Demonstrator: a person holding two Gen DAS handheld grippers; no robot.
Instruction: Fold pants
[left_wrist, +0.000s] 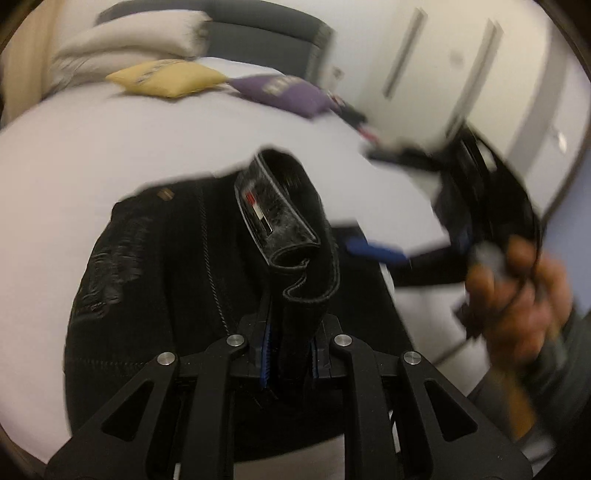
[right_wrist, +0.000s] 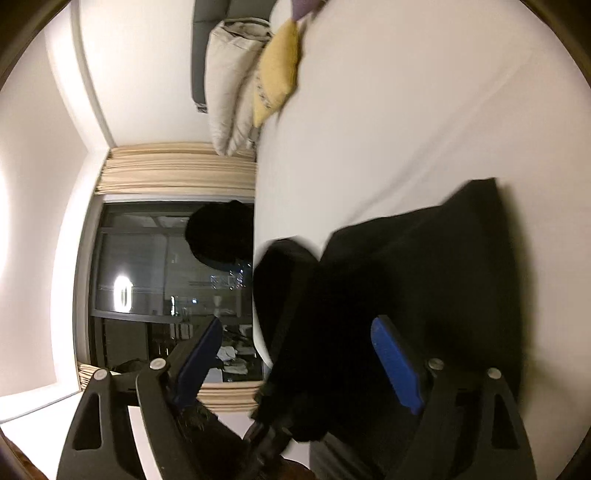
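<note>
left wrist: pants (left_wrist: 155, 280) waistband upward.

Yellow cushion (left_wrist: 168, 76), purple cushion (left_wrist: 284, 90), curtain (right_wrist: 177, 168)

You see the black pants (left_wrist: 147, 280) lying bunched on the white bed, their waistband (left_wrist: 280, 221) with its inner label lifted and curled above the rest of the cloth.

The left gripper (left_wrist: 291, 347) clamps a fold of black pants (left_wrist: 155, 280) over a white bed (left_wrist: 110, 140). Yellow (left_wrist: 166, 77) and purple cushions (left_wrist: 284, 90) lie beyond, a blurred hand (left_wrist: 517, 295) at right.
</note>
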